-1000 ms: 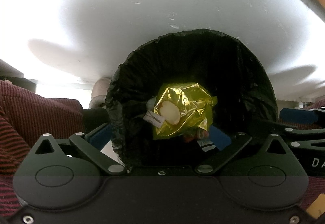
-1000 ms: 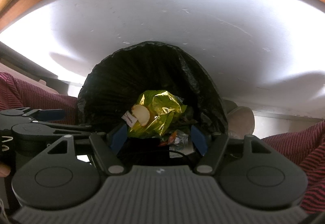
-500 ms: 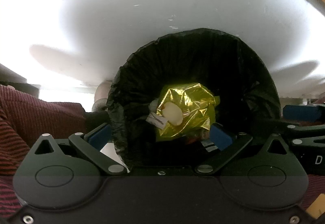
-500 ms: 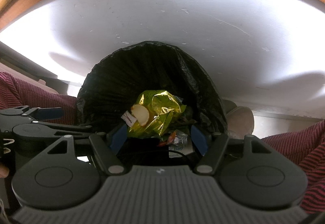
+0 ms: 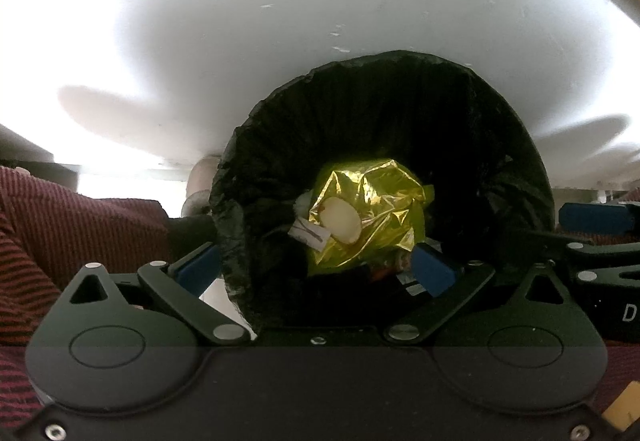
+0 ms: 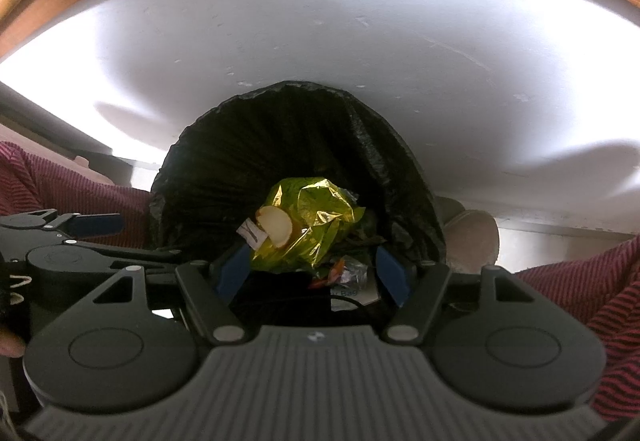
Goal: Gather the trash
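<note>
From the left wrist, one black bin bag (image 5: 384, 145) stands open on the white floor (image 5: 280, 21), its near rim between the two blue fingers (image 5: 198, 267) of the left tool (image 5: 316, 271), which is spread wide: one finger is outside the rim and the other inside, and whether they pinch the plastic cannot be told. Inside lie one crumpled gold wrapper (image 5: 372, 217), one pale apple slice (image 5: 340, 221) on it, one white paper scrap (image 5: 310, 235) and some small trash below. From the right wrist, the right tool (image 6: 314, 273) is also spread wide, both fingers (image 6: 392, 273) just inside the near rim of the bag (image 6: 288, 137), gripping nothing. The wrapper (image 6: 316, 221), slice (image 6: 276, 227), scrap (image 6: 250, 235) and one clear packet (image 6: 352, 273) lie in the bag. One shoe (image 6: 472, 237) shows beside it on the floor (image 6: 320, 21), with two red striped sleeves (image 6: 580, 281) at the edges.
</note>
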